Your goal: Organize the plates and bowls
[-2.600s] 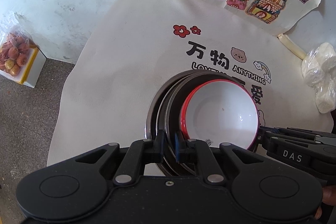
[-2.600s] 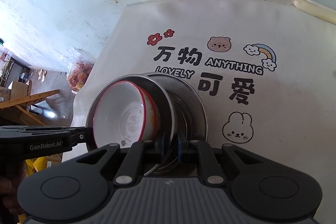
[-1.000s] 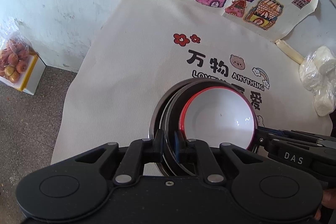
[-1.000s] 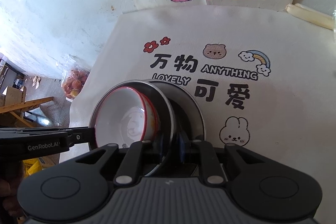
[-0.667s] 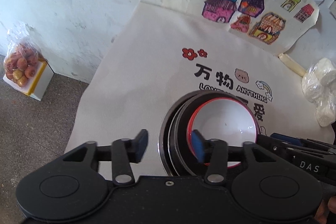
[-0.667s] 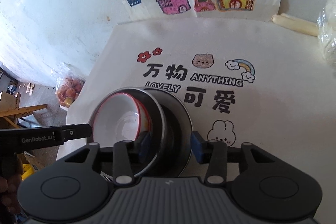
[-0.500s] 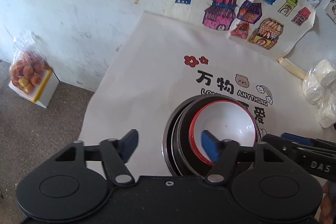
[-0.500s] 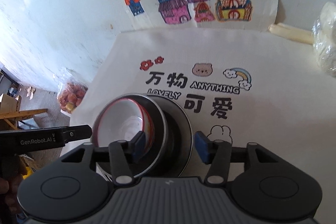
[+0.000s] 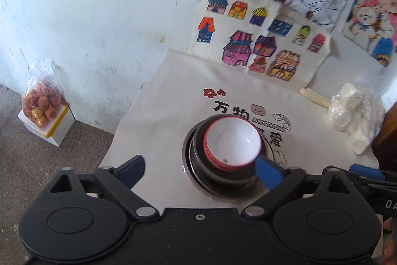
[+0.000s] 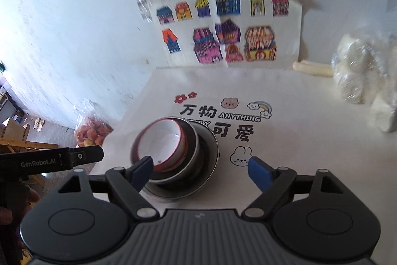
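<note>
Stack noted on the printed cloth (image 9: 158,116), over its black lettering: a red-rimmed white bowl (image 9: 232,140) nested in a dark metal bowl (image 9: 223,175), which is seated on a wider steel plate (image 10: 211,155). The upper two are seen off-centre toward the plate's left in the right wrist view — not a concentric nest.

Left gripper (image 9: 198,170): fingers spread wide, nothing held, stack seen between and beyond the tips without contact. Right gripper (image 10: 198,169): fingers likewise spread wide and empty; its left pad (image 10: 142,169) overlaps the bowl rim in view, though actual contact cannot be told.

Task judged essentially done, the pieces being nested and released.

Risks from here:
- Stack could be clipped by a spread finger if a gripper is swung sideways before being raised clear — the off-centre bowls would be slid or tipped.
- The cloth is loose and hangs over the surface edge near the stack; if it is snagged or dragged, the whole stack would be carried toward that edge.
- Metal on metal is judged slippery, so little resistance to a nudge is expected.

A bag of fruit (image 9: 43,103) is seen on the floor below.
</note>
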Action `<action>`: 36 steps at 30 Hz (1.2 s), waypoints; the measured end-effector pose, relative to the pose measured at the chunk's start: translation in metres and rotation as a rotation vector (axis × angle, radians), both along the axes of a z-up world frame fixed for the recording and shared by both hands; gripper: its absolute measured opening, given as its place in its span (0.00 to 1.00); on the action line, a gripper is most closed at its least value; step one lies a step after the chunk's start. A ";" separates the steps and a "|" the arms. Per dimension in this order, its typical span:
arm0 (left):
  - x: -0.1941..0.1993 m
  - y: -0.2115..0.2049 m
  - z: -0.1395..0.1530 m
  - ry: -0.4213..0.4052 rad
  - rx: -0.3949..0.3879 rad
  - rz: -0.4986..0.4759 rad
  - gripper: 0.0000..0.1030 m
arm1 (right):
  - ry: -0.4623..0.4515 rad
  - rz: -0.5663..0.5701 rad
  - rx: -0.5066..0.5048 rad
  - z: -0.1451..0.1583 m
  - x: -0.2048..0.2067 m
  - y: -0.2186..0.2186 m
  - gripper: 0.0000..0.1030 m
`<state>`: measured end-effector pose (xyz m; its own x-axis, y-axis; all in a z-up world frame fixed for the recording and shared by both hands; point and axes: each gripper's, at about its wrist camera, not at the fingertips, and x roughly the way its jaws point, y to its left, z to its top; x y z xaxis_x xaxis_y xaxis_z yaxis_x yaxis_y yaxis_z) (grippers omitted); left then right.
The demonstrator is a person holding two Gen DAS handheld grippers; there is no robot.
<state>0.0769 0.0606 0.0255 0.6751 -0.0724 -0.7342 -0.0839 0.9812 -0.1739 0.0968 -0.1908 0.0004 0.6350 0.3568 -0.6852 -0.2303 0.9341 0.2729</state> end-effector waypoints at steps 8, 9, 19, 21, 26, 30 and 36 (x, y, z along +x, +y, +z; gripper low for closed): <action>-0.062 0.005 0.027 -0.031 0.015 -0.004 0.96 | -0.058 -0.005 0.007 0.029 -0.062 0.001 1.00; -0.067 0.005 0.029 -0.036 0.021 -0.008 0.98 | -0.064 -0.004 0.010 0.032 -0.068 0.003 1.00; -0.092 0.025 0.032 -0.056 0.007 -0.050 0.99 | -0.085 -0.025 0.009 0.039 -0.107 0.021 1.00; -0.095 0.031 0.031 -0.063 0.008 -0.065 0.99 | -0.091 -0.054 -0.007 0.040 -0.112 0.023 1.00; -0.100 0.045 0.029 -0.077 0.017 -0.100 0.99 | -0.082 -0.131 -0.032 0.038 -0.124 0.029 1.00; -0.101 0.050 0.028 -0.091 0.058 -0.139 0.99 | -0.083 -0.179 -0.044 0.038 -0.133 0.036 1.00; -0.101 0.056 0.027 -0.103 0.061 -0.174 0.99 | -0.087 -0.215 -0.053 0.036 -0.143 0.047 1.00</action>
<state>-0.0244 0.1163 0.0522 0.7283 -0.1521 -0.6682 0.1029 0.9883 -0.1128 -0.0460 -0.1437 0.0363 0.7498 0.1720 -0.6389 -0.0448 0.9766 0.2103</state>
